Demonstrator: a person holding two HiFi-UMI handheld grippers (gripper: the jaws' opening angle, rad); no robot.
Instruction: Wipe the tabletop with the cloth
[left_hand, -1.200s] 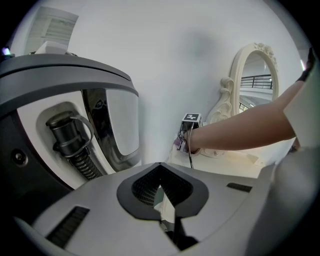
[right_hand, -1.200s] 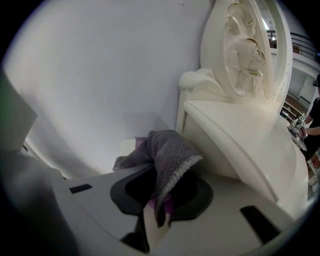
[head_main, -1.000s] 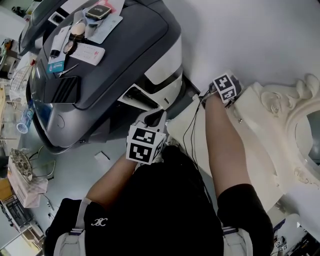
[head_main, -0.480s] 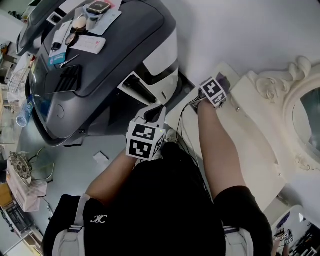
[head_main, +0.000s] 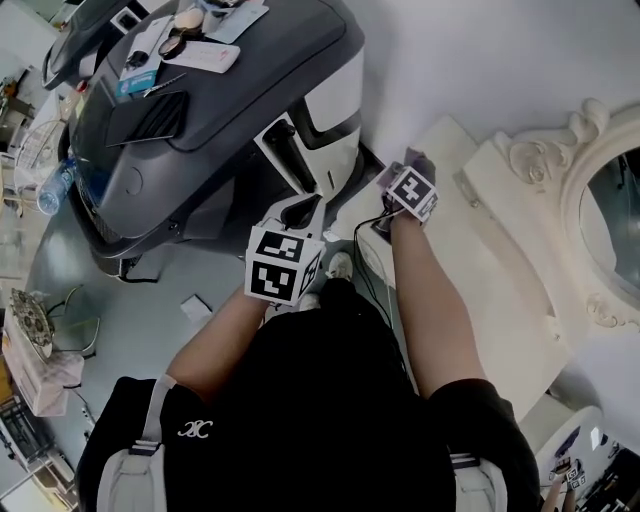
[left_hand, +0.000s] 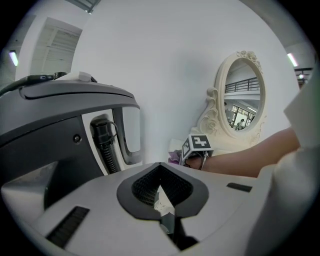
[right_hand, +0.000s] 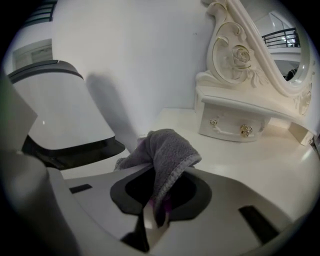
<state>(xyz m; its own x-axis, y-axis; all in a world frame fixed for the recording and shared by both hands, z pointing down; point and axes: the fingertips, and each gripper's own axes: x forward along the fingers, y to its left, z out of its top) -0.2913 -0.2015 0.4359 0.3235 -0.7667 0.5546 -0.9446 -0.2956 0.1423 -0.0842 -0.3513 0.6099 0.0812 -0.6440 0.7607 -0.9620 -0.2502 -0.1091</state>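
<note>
Cloth (right_hand: 162, 152): grey terry. Judge it soft, light and limp; it is not fragile, and the pile should resist slipping. Expect it to fold and trail, not push stiffly.
Hold point: you have it by one bunched fold. Judge that adequate for dragging. For a broader wiping face, take hold nearer the middle so that more cloth hangs free.
Right gripper (right_hand: 156, 212): jaws closed onto that fold, nothing else between them.
Cloth position: it rises out of the jaws and flops forward over them, hem hanging on the right. The bulk sits just ahead of the tips. No view shows whether it touches the surface.
Left gripper (left_hand: 162, 200): jaws together, nothing held. You hold it close to your body, off the table, beside the grey machine (left_hand: 60, 130).
Tabletop (right_hand: 260, 155): white and smooth, below and ahead of the cloth. The right gripper is near its corner by the machine.
Drawer (right_hand: 232, 127): small, with two knobs, farther along the tabletop, well apart from the cloth.
Mirror (right_hand: 280, 45): ornate cream frame above the drawer. Judge it fragile; route strokes short of it.
</note>
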